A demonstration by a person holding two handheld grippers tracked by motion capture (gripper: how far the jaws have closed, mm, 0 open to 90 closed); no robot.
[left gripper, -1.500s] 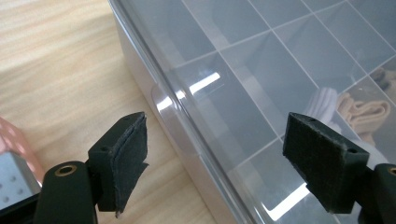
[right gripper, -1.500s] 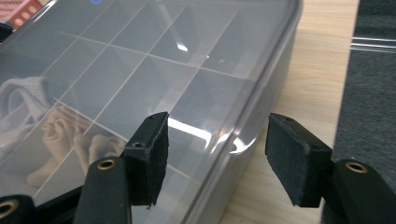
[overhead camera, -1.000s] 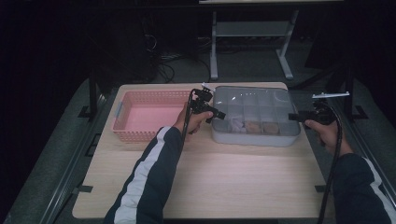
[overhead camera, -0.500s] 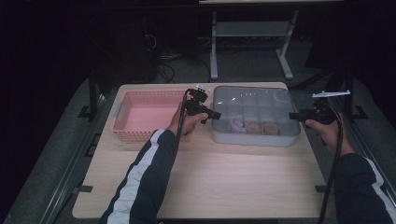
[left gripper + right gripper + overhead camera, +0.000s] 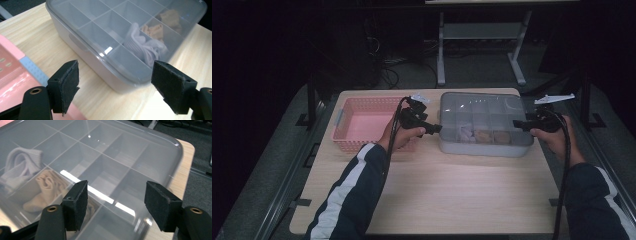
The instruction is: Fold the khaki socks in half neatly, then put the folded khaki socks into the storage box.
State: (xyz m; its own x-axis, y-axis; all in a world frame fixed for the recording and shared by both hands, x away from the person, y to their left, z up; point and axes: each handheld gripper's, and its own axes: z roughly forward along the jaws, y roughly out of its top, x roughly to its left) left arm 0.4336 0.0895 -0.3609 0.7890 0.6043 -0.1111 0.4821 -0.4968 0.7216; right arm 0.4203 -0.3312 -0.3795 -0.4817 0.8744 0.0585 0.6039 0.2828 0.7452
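Observation:
A clear grey compartment box (image 5: 484, 112) with its lid on stands at the back right of the wooden table (image 5: 437, 190). Inside lie a white sock (image 5: 142, 47) and tan socks (image 5: 155, 31), the tan ones also visible under the lid (image 5: 47, 187). My left gripper (image 5: 437, 128) hovers open just off the box's left end, nothing between its pads (image 5: 116, 75). My right gripper (image 5: 516, 124) hangs over the box's right end; its jaws have just been opening, and they hold nothing above the lid (image 5: 116, 195).
A pink slotted basket (image 5: 362, 125) sits left of the box, right beside my left hand. A metal stand (image 5: 482, 45) and cables lie on the dark floor beyond the table. Bare wood stretches across the table's front half.
My left gripper has drawn back a little from the box's left end toward the basket. The right hand has shifted slightly and its jaws stand wider.

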